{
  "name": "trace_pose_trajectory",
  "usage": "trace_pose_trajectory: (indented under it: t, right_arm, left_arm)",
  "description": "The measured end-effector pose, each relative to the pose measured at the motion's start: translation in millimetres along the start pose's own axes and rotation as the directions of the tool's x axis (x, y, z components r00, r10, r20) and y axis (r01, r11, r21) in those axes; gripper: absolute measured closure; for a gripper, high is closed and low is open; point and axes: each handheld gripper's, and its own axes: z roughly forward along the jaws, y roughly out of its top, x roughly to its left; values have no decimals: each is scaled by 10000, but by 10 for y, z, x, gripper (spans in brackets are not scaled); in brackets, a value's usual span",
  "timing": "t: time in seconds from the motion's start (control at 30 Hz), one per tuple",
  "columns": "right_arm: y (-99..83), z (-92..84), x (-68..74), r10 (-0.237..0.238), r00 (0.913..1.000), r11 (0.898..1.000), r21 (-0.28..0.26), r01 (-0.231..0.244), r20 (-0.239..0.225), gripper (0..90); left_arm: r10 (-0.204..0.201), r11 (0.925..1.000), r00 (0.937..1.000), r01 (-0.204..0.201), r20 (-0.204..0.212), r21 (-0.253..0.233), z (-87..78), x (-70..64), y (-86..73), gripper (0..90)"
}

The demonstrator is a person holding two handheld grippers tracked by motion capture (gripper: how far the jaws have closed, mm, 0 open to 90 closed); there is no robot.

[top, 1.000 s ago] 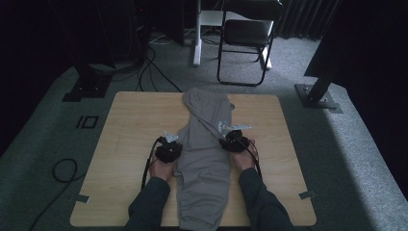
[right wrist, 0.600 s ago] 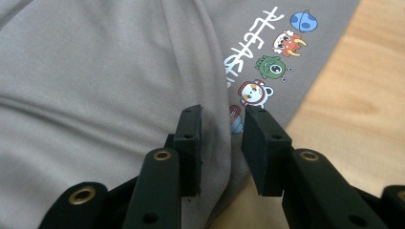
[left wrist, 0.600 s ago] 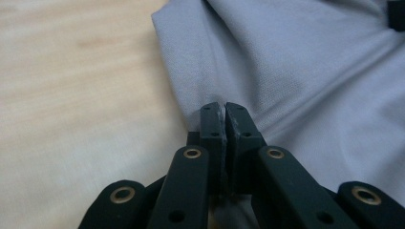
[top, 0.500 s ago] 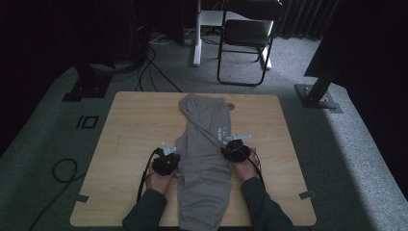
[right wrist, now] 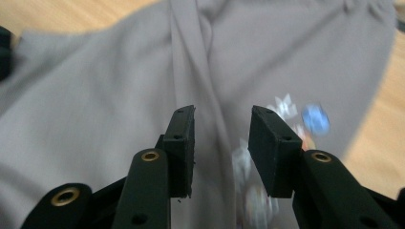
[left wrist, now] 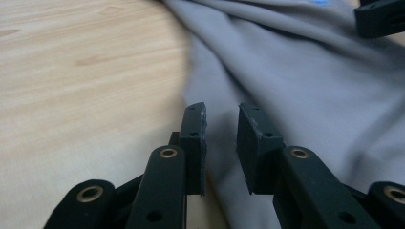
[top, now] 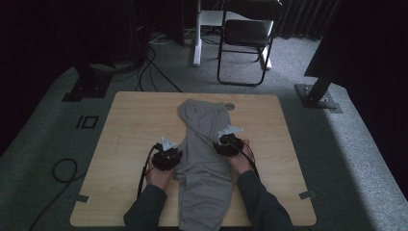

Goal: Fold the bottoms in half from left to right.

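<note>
Wooden table (top: 130,125) sat square to the person, on grey carpet. Its left third and far-left corner lay bare; a narrower bare strip ran along its right edge.

Grey garment (top: 204,163) lay lengthwise down the middle of the table, from near the far edge to the near edge, where its lower end overhung. The upper part was folded into a narrower band slanting toward far-left. In the left gripper view the cloth's left edge curved across the wood just ahead of the jaws. In the right gripper view a long raised fold ran up the cloth between the jaws, and a blurred white-and-blue print (right wrist: 305,121) showed on the fabric to the right.

Folding chair (top: 248,41) stood beyond the far edge, well apart from the table; cables trailed on the carpet to the left.

Left gripper (top: 167,156) rested at the garment's left edge, near mid-length. Its jaws had just been opening; they stood apart, cloth lying under the gap, pads not pressing it.

Right gripper (top: 230,142) sat on the garment's right side, slightly farther forward. Jaws had just been opening and stood apart above the fold, nothing clamped.
</note>
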Motion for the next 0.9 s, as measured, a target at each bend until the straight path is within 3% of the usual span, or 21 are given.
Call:
trace_pose_trajectory:
  t: [0.07, 0.1, 0.13, 0.17, 0.2, 0.27, 0.3, 0.37, 0.43, 0.47, 0.57, 0.67, 0.7, 0.77, 0.83, 0.9]
  right_arm:
    - [56, 55, -4, -60, 10000, 10000, -13, 60, -66, 611]
    - [157, 154, 9, -201, 9994, 9998, -41, 200, -283, 610]
    - [157, 154, 9, -201, 9994, 9998, -41, 200, -283, 610]
    - [234, 257, 30, -425, 9981, 9990, 118, 430, -436, 633]
    - [258, 302, 37, -489, 9976, 9985, 233, 501, -495, 713]
    - [274, 336, 27, -452, 9975, 9984, 304, 469, -536, 713]
    - [284, 351, -42, 219, 9992, 9985, 511, -201, -342, 891]
    - [247, 262, -143, 815, 9960, 9966, 141, -810, -357, 895]
    - [217, 205, -193, 1009, 9945, 9949, -8, -1009, -265, 894]
    - [135, 85, -314, 1369, 9906, 9902, -284, -1371, -85, 894]
    - [-18, -44, -515, 2100, 9777, 9763, -557, -2092, 86, 894]
    - [-112, -65, -604, 2344, 9719, 9714, -431, -2333, 232, 894]
    - [-182, -47, -657, 2605, 9646, 9654, -212, -2598, 416, 893]
    - [-229, -9, -678, 2748, 9606, 9612, 132, -2756, 407, 890]
    - [-247, 34, -666, 2580, 9643, 9641, 491, -2610, 593, 889]
    - [-240, 38, -645, 2518, 9647, 9655, 480, -2559, 774, 888]
  left_arm:
    - [0, 10000, 10000, 0, 0, 0, 0, 0, 0, 739]
    - [141, 9993, 9997, -134, -204, 359, 106, 2, 21, 784]
    - [141, 9993, 9997, -134, -204, 359, 106, 2, 21, 828]
    - [221, 9993, 9993, -212, -302, 302, 128, 1, 8, 880]
    - [114, 9994, 9994, -104, -319, 324, 125, 5, 7, 900]
    - [114, 9994, 9994, -104, -319, 324, 125, 5, 7, 900]
    - [96, 9993, 9990, -79, -447, 379, 89, 15, -17, 900]
    - [66, 9993, 9989, -49, -467, 373, 52, 35, -49, 900]
    - [14, 9994, 9989, 2, -462, 355, 35, 48, -65, 900]
    - [-87, 9993, 9988, 105, -489, 357, 0, 70, -93, 900]
    - [-94, 9994, 9985, 112, -547, 339, -34, 73, -127, 900]
    - [-104, 9993, 9984, 124, -548, 365, -42, 70, -130, 900]
    - [-221, 9989, 9987, 239, -449, 400, -49, 73, -130, 900]
    - [-186, 9988, 9987, 207, -470, 450, -41, 67, -106, 861]
    - [-139, 9998, 9996, 143, -257, 122, -40, 61, -58, 806]
    - [-107, 9999, 9995, 103, -302, -124, -37, 43, 0, 770]
